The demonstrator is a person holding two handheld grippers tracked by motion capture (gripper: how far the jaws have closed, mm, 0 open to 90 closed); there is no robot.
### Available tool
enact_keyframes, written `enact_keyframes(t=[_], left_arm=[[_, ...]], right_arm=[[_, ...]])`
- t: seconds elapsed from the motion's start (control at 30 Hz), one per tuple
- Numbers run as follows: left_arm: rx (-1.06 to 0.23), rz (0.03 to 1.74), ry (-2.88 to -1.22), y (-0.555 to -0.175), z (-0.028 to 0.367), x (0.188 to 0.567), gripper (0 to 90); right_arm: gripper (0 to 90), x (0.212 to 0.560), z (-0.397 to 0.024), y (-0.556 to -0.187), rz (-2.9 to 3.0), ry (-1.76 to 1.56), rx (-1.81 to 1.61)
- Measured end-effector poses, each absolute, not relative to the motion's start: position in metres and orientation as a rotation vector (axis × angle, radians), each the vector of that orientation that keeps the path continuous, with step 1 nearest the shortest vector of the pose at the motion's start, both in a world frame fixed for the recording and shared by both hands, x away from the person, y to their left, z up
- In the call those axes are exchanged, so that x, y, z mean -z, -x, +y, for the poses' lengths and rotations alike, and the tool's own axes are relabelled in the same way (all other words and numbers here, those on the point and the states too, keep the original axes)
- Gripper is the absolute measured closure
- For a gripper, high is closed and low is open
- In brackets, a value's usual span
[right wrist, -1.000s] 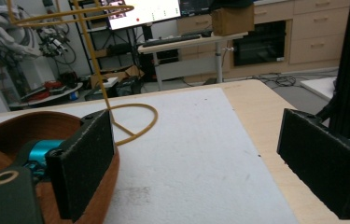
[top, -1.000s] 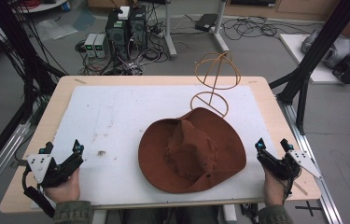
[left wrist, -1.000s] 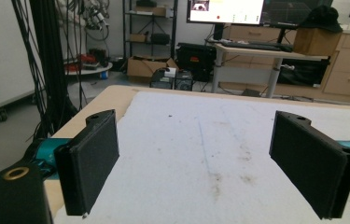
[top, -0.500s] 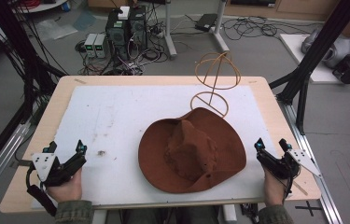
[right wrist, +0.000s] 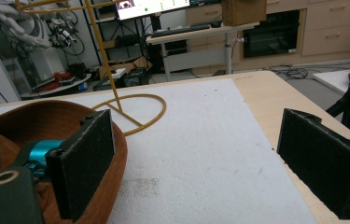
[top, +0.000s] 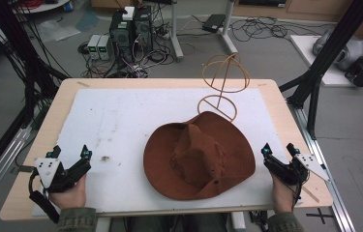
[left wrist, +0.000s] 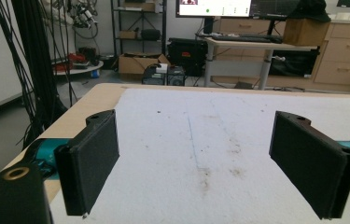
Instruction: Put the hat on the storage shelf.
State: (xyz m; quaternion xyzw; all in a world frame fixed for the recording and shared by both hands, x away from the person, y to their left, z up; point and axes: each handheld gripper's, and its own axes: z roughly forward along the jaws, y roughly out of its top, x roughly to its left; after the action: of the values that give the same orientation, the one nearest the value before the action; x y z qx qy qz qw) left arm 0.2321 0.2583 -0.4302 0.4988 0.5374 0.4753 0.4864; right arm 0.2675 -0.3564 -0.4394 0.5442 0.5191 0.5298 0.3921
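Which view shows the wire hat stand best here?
The high view: the wire hat stand shows whole, dome and ring base, behind the brown hat. The right gripper view catches its ring base, stem and the dome's bottom edge. The left gripper view faces bare white mat.

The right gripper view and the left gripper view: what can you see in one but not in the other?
The right gripper view shows the brown hat beside the right gripper and the yellow wire hat stand behind the hat. The left gripper view has neither; its open jaws frame bare white mat with brown stains. Both views share the white mat, the wooden table edge and wide-open black jaws.
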Motion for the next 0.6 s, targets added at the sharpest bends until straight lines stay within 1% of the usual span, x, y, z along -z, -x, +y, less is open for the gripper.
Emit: enact_keyframes(t=[0.23,0.37,0.5,0.53,0.6], left_arm=[[-1.171,1.283,-1.228,-0.232,0.255,0.428,15.9],[-1.167,1.241,-1.262,-0.234,0.251,0.425,13.6],[-1.124,1.138,-1.354,-0.238,0.243,0.420,13.1],[-1.124,1.138,-1.354,-0.238,0.243,0.420,13.1],[-1.084,1.103,-1.381,-0.242,0.238,0.416,13.0]], right_arm=[[10.5,0.439,-0.356,-0.267,1.314,-1.388,-1.343],[10.5,0.439,-0.356,-0.267,1.317,-1.385,-1.340],[10.5,0.438,-0.355,-0.267,1.318,-1.379,-1.345],[10.5,0.438,-0.355,-0.267,1.323,-1.378,-1.345],[10.4,0.438,-0.354,-0.267,1.327,-1.373,-1.343]])
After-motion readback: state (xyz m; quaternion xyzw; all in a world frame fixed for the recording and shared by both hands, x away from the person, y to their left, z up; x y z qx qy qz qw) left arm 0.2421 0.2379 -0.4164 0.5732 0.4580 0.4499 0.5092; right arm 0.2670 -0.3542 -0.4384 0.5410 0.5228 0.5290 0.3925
